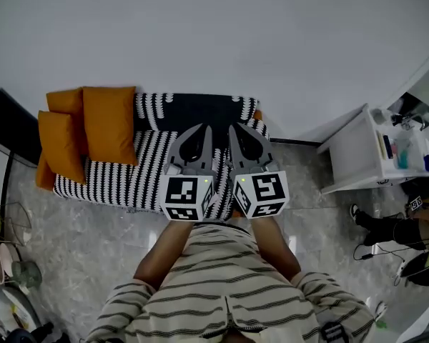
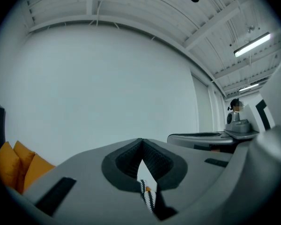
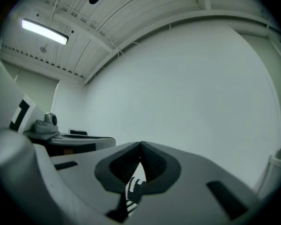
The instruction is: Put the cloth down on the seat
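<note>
A black-and-white patterned cloth (image 1: 146,166) lies spread over the orange sofa seat (image 1: 42,174) in the head view. Both grippers are held side by side above its right part, pointing at the wall. My left gripper (image 1: 205,128) is shut, and a strip of the cloth (image 2: 148,198) shows pinched between its jaws (image 2: 142,141). My right gripper (image 1: 233,128) is shut too, with a strip of the same cloth (image 3: 132,191) caught behind its tips (image 3: 140,145). Both gripper views look up at the bare wall and ceiling.
Orange cushions (image 1: 109,123) lean at the sofa's left end, also seen as cushions (image 2: 14,168) low left. A white shelf unit (image 1: 365,156) stands to the right, a black panel (image 1: 11,127) to the left. Another person's shoes (image 1: 368,221) are on the marble floor at right.
</note>
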`<action>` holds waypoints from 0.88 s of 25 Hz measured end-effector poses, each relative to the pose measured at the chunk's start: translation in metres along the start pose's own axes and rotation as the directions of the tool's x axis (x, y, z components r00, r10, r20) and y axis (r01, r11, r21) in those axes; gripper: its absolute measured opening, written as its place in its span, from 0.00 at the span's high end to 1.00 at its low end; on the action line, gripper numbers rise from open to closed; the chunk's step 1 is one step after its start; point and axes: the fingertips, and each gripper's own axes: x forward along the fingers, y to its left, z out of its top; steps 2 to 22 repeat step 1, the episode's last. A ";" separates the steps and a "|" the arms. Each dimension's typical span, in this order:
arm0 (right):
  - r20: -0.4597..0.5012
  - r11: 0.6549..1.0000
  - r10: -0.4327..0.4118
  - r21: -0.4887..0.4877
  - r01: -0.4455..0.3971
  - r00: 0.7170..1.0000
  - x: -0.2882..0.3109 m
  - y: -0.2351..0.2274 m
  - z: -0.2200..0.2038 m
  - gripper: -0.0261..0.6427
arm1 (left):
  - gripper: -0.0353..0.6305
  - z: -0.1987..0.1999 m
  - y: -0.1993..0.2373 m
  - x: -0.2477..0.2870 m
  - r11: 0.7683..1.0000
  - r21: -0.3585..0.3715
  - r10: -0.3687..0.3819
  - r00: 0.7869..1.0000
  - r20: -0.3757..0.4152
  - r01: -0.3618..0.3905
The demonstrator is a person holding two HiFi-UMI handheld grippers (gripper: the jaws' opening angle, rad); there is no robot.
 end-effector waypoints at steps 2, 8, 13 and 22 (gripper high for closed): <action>0.002 1.000 0.002 0.002 -0.002 1.000 -0.001 0.000 -0.001 0.94 | 0.94 0.000 -0.001 0.000 1.000 0.001 -0.002 1.000 0.002 0.002; 0.002 1.000 0.002 0.002 -0.002 1.000 -0.001 0.000 -0.001 0.94 | 0.94 0.000 -0.001 0.000 1.000 0.001 -0.002 1.000 0.002 0.002; 0.002 1.000 0.002 0.002 -0.002 1.000 -0.001 0.000 -0.001 0.94 | 0.94 0.000 -0.001 0.000 1.000 0.001 -0.002 1.000 0.002 0.002; 0.002 1.000 0.002 0.002 -0.002 1.000 -0.001 0.000 -0.001 0.94 | 0.94 0.000 -0.001 0.000 1.000 0.001 -0.002 1.000 0.002 0.002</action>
